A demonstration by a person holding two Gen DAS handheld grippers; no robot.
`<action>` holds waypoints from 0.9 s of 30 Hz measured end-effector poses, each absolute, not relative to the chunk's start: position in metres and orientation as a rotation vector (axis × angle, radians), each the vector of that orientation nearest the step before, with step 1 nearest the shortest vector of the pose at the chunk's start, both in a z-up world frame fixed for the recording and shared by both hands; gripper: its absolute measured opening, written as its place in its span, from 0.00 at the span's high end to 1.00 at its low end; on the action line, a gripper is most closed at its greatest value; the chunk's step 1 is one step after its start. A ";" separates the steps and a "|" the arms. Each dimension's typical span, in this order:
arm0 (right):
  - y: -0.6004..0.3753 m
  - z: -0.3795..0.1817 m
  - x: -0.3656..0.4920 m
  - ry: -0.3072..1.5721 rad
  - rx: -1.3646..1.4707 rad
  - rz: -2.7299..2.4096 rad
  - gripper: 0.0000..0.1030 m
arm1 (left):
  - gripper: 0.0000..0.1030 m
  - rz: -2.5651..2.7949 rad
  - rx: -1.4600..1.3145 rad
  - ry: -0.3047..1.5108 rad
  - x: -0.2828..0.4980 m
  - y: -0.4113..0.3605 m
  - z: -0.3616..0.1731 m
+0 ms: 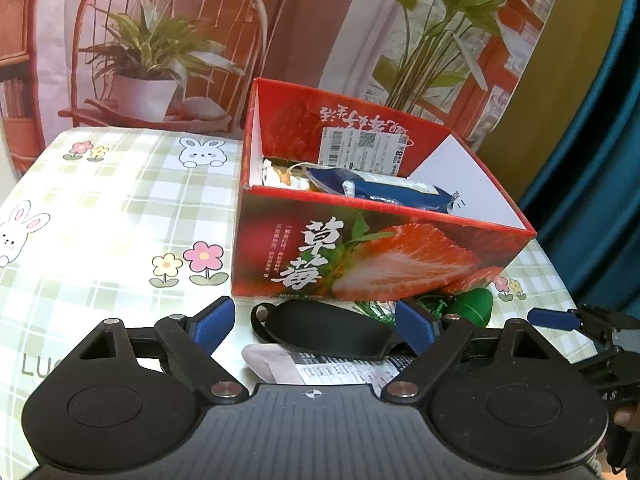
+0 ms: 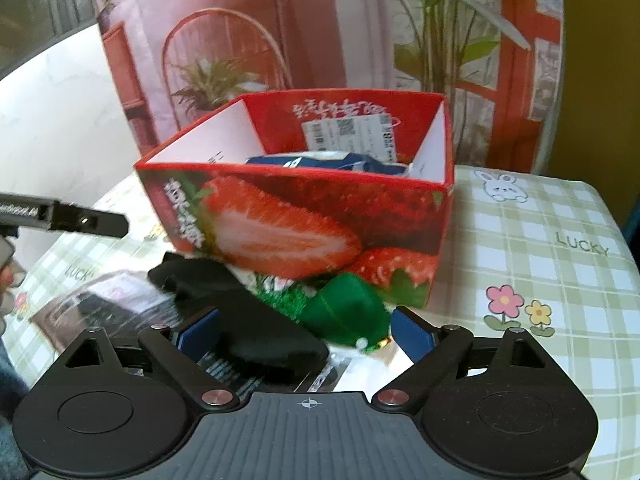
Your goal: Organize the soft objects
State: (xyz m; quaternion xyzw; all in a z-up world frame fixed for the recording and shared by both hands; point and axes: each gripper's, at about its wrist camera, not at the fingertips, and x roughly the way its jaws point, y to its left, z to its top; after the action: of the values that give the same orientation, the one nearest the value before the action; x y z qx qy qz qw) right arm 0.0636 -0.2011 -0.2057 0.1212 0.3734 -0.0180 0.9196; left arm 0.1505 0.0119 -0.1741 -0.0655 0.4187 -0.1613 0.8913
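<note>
A red strawberry-print box point(image 1: 380, 256) stands on the table with a blue packet point(image 1: 384, 190) and other wrapped items inside; it also shows in the right wrist view point(image 2: 304, 220). In front of it lie a black eye mask point(image 1: 328, 330), a green soft toy point(image 1: 472, 304) and a printed packet point(image 1: 320, 370). My left gripper point(image 1: 316, 330) is open and empty, its fingers on either side of the eye mask. My right gripper point(image 2: 304, 334) is open and empty, with the eye mask point(image 2: 248, 320) and green toy point(image 2: 344, 316) between its fingers.
The table has a green checked cloth point(image 1: 100, 220) with rabbits and flowers. A backdrop printed with plants and chairs point(image 1: 160, 40) stands behind it. The right gripper's tip point(image 1: 560, 320) shows at the right of the left wrist view; the left gripper's finger point(image 2: 80, 216) shows at the left of the right wrist view.
</note>
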 end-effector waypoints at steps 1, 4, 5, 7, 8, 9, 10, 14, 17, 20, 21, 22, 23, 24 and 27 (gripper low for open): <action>-0.200 -0.206 0.063 0.773 0.247 -0.029 0.14 | 0.14 -0.334 -0.139 0.872 0.150 0.012 -0.175; -0.195 -0.209 0.062 0.788 0.233 -0.004 0.15 | 0.15 -0.333 -0.148 0.878 0.150 0.012 -0.178; -0.193 -0.210 0.063 0.792 0.227 0.003 0.16 | 0.15 -0.332 -0.150 0.879 0.150 0.012 -0.179; -0.189 -0.210 0.065 0.797 0.214 0.017 0.17 | 0.15 -0.329 -0.153 0.880 0.149 0.014 -0.180; -0.188 -0.210 0.066 0.798 0.204 0.023 0.17 | 0.15 -0.325 -0.156 0.880 0.149 0.015 -0.180; -0.186 -0.209 0.067 0.799 0.193 0.029 0.17 | 0.15 -0.322 -0.159 0.880 0.149 0.015 -0.181; -0.184 -0.208 0.068 0.801 0.179 0.037 0.17 | 0.15 -0.320 -0.161 0.880 0.149 0.016 -0.181; -0.182 -0.210 0.070 0.811 0.152 0.056 0.19 | 0.15 -0.319 -0.167 0.884 0.150 0.016 -0.184; -0.185 -0.213 0.073 0.815 0.163 0.055 0.23 | 0.15 -0.323 -0.166 0.887 0.150 0.015 -0.186; -0.187 -0.214 0.078 0.813 0.153 0.049 0.35 | 0.16 -0.323 -0.166 0.888 0.151 0.016 -0.188; -0.187 -0.214 0.081 0.815 0.141 0.044 0.43 | 0.16 -0.323 -0.164 0.886 0.152 0.017 -0.188; -0.188 -0.214 0.084 0.816 0.132 0.041 0.47 | 0.17 -0.323 -0.160 0.883 0.152 0.017 -0.188; -0.190 -0.213 0.086 0.813 0.129 0.040 0.49 | 0.18 -0.324 -0.155 0.880 0.153 0.017 -0.188; -0.191 -0.213 0.088 0.807 0.128 0.039 0.56 | 0.19 -0.324 -0.149 0.876 0.154 0.017 -0.188; -0.195 -0.211 0.094 0.791 0.125 0.034 0.70 | 0.24 -0.335 -0.127 0.864 0.157 0.018 -0.187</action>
State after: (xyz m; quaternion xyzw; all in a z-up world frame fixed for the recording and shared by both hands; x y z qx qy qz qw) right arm 0.0943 -0.1954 -0.2111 0.0607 0.3852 0.0164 0.9207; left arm 0.1567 0.0179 -0.1869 -0.0614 0.4166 -0.1617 0.8925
